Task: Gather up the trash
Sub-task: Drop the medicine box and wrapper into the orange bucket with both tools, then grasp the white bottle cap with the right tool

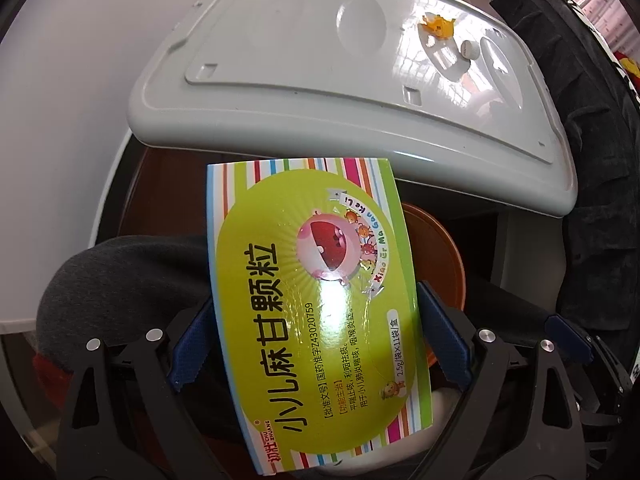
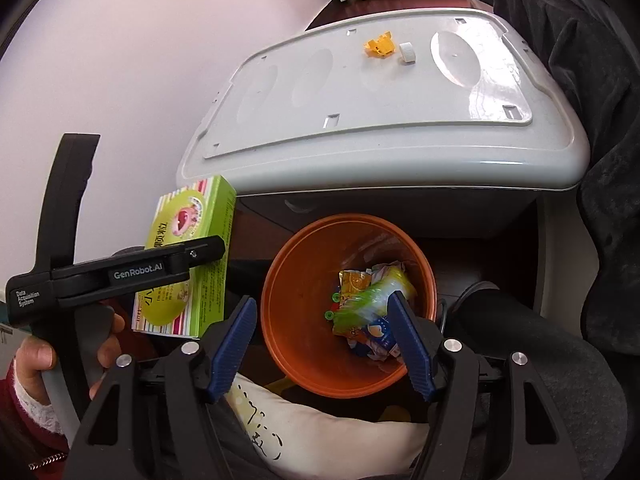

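Left gripper (image 1: 316,336): blue fingers (image 1: 442,340) pinch the green striped medicine box (image 1: 316,300) by its two long edges; box held flat, printed face toward the camera. From the right wrist view the same box (image 2: 192,252) is up in the air, left of the orange bin (image 2: 304,280), not over its mouth.

Right gripper (image 2: 320,344): fingers (image 2: 230,348) spread wide, nothing between them, positioned above the near rim of the bin. A blurred green wrapper (image 2: 372,296) shows inside the bin mouth, above crumpled packets (image 2: 372,332) at the bottom.

Beyond the bin: grey plastic table (image 2: 400,152), with a small yellow piece (image 2: 379,46) and a white cap (image 2: 407,53) side by side, apart, near its far edge.
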A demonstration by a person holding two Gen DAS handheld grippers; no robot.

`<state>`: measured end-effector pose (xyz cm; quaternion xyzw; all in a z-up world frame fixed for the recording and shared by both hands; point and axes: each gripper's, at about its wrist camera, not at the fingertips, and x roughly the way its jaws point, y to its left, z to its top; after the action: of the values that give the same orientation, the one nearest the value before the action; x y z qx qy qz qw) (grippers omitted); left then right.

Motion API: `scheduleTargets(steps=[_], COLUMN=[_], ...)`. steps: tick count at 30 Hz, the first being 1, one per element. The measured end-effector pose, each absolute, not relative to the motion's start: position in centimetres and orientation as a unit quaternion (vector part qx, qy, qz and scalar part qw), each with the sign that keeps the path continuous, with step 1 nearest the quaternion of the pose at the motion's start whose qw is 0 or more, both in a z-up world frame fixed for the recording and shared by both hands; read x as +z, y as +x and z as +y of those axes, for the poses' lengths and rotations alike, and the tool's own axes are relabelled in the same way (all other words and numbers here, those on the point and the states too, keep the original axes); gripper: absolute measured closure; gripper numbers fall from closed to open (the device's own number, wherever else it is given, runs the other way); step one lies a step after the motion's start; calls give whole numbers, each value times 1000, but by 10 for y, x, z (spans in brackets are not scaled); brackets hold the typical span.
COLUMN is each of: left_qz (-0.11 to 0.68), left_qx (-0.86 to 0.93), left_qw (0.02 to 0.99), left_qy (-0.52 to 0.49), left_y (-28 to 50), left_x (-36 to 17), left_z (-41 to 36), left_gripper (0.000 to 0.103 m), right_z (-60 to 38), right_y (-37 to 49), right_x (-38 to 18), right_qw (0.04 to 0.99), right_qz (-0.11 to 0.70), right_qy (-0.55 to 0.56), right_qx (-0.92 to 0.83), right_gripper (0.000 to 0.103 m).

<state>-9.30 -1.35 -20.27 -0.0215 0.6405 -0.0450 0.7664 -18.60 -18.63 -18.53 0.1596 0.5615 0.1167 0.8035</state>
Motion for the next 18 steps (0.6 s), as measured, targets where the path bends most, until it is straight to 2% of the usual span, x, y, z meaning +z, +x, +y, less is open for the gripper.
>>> scheduleTargets(steps=[13, 18], left_qz=[646, 627], left_qx=[-84, -86], left_qw=[757, 774], left_qy=[-43, -33], left_y=[-92, -83], left_x=[-201, -192], left_z=[-26, -20], left_gripper=[10, 10], right_z=[-195, -201], right_y=[-190, -170], right_x=[-180, -160], right_qw=[810, 823], right_qz=[551, 540], right_qy=[168, 137], right_qx=[110, 109], right_gripper=[36, 36])
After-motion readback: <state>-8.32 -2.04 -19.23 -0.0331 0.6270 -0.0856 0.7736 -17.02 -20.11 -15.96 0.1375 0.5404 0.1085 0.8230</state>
